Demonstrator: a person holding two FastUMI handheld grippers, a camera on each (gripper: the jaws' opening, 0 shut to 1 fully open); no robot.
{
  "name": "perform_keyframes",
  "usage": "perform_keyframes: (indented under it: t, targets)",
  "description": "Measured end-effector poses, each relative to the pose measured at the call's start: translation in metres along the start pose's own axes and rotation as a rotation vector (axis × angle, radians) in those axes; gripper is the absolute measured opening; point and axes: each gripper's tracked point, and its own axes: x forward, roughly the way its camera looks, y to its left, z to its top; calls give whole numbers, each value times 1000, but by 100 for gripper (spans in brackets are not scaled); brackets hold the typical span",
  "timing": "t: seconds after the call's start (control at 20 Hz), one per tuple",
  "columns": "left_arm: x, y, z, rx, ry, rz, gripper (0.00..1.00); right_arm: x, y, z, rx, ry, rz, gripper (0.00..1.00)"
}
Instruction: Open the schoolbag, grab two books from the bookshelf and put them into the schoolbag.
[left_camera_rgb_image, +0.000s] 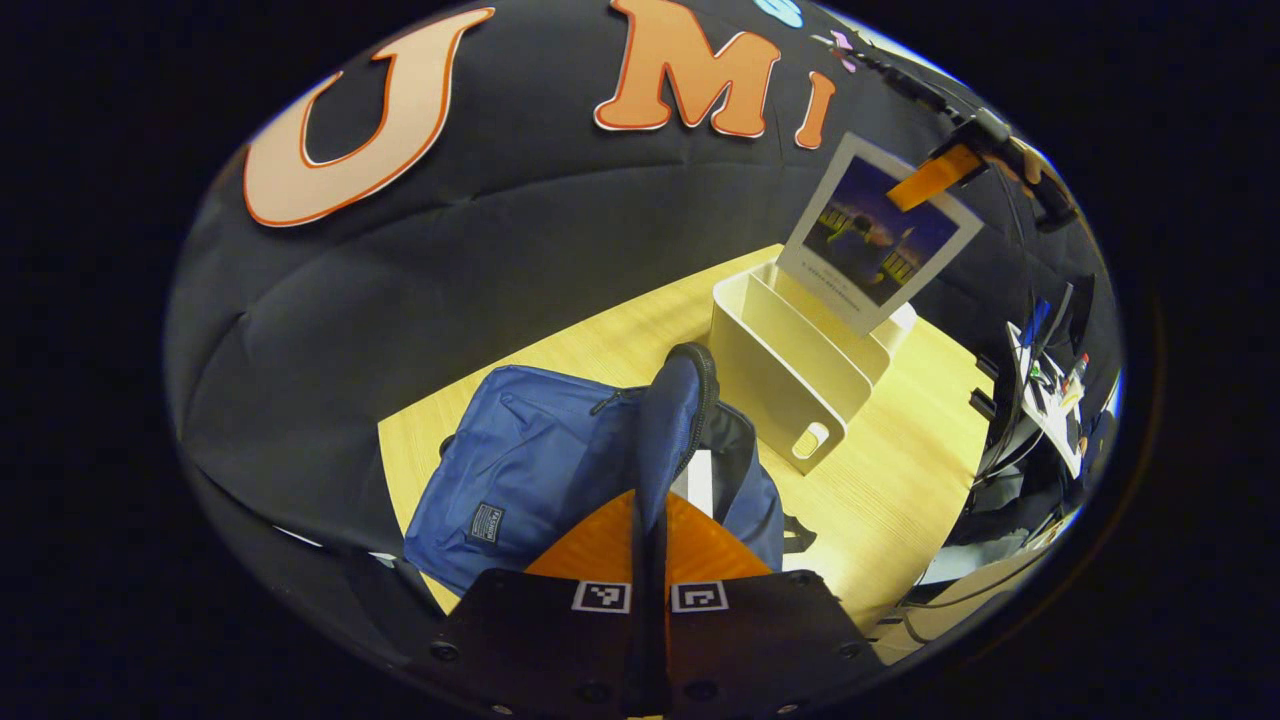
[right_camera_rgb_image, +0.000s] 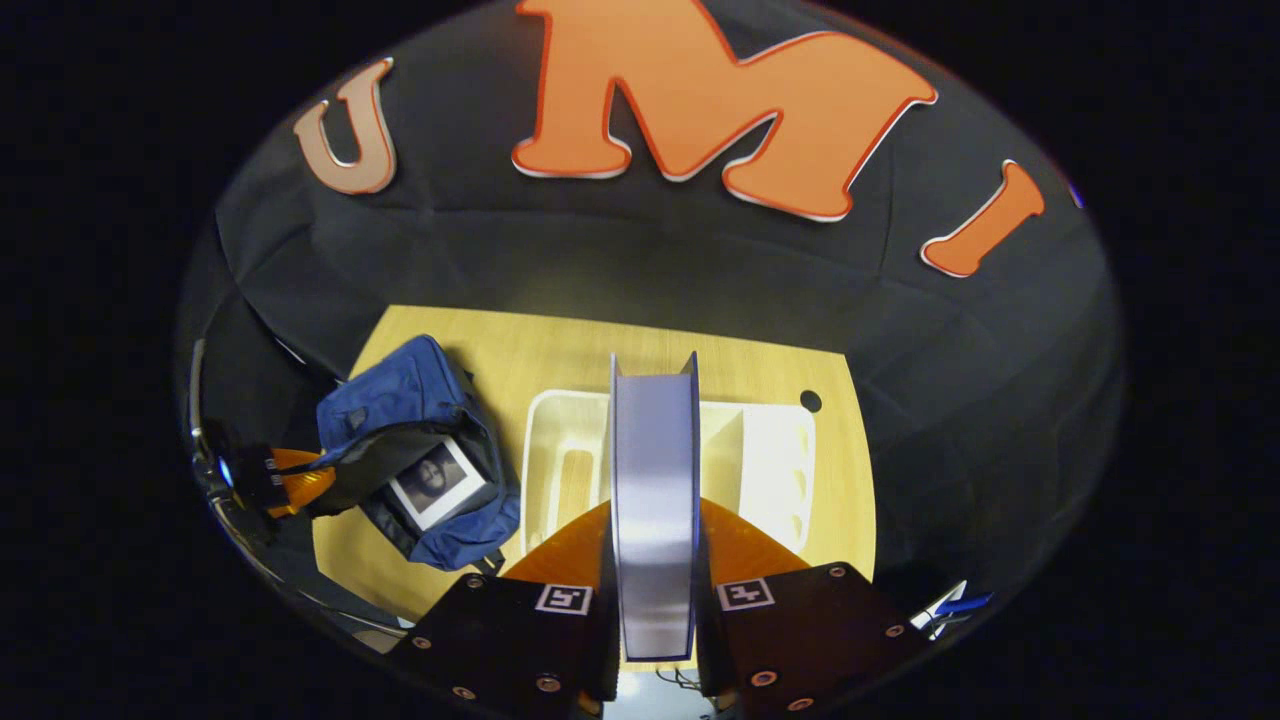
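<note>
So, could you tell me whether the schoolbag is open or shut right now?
Open. The left hand-held gripper pinches the schoolbag flap upward, and a book shows inside its mouth.

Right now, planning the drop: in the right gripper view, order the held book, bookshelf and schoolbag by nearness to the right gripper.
1. Book: clamped in the right gripper.
2. Bookshelf: directly below.
3. Schoolbag: far left, open.

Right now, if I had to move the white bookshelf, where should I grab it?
Probably by the cut-out slot in the end wall of the bookshelf, coming from the schoolbag side: that thin upright wall fits between the jaws, and the slot gives purchase.
</note>
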Motion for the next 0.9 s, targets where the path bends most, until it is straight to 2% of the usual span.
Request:
perform_keyframes:
  t: [0.2, 0.3, 0.4, 0.65, 0.8, 0.9]
  targets:
    - [-2, 7, 3, -1, -11, 29, 1, -46, 42, -6, 166, -63, 268, 29]
    - [-4, 10, 7, 8, -18, 40, 1, -37, 72, -23, 261, -54, 408, 29]
    - [-5, 10, 10, 18, -17, 45, 1, -25, 100, -48, 354, -13, 508, 29]
    - [-13, 5, 19, 52, -34, 44, 0, 53, 148, -110, 479, 72, 579, 29]
    - [-14, -1, 21, 64, -18, 34, 1, 87, 177, -110, 612, 57, 619, 29]
    - [-15, -3, 23, 73, -14, 35, 1, 110, 190, -112, 683, 11, 584, 29]
